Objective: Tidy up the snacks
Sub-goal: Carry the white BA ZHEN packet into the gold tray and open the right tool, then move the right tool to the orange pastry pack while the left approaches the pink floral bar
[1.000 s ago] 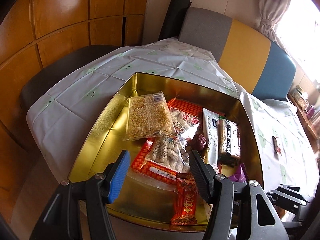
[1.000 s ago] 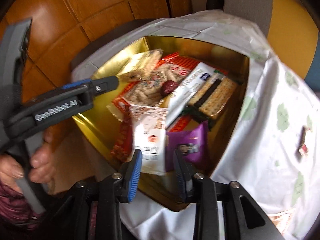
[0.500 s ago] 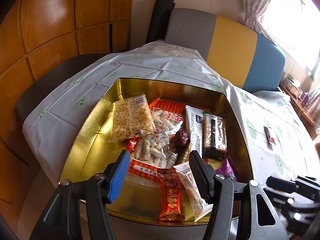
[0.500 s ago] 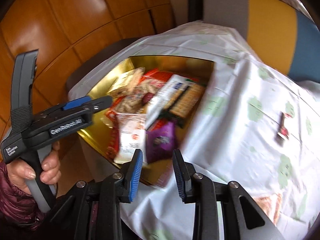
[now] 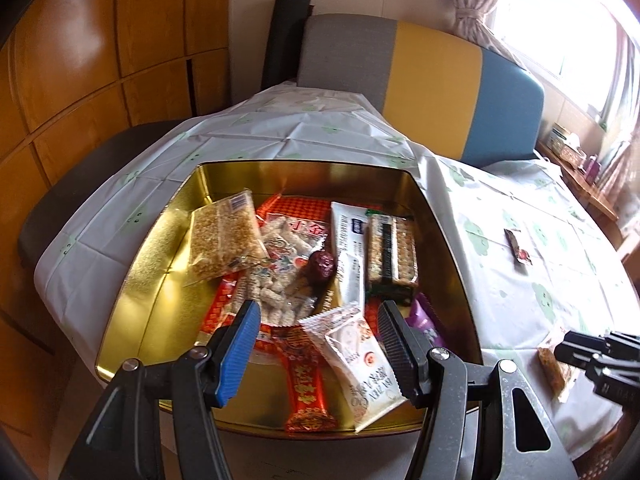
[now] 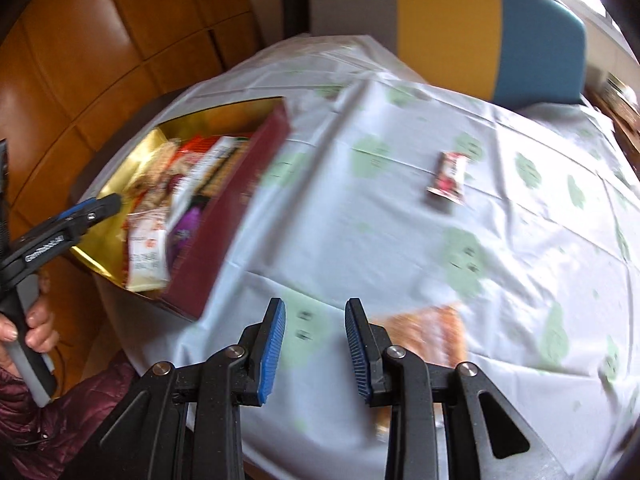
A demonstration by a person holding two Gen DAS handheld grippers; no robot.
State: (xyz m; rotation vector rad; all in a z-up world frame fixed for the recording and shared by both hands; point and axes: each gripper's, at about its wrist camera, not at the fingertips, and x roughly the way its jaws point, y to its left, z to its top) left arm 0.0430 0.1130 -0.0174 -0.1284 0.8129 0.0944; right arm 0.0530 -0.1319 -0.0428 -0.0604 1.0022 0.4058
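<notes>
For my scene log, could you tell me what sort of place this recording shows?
Most likely a home dining area: a round table under a patterned tablecloth, a padded chair beside a curtained window, and a gold snack tin.

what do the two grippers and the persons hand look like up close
Both grippers are black plastic clamps with silver pivot bolts and ribbed pads. The right gripper has blue pads on both fingers; the left gripper shows one blue pad and one black. The left one's side carries white lettering, too blurred to read, above a grey handle. The hand gripping it is bare, with a maroon quilted sleeve.
</notes>
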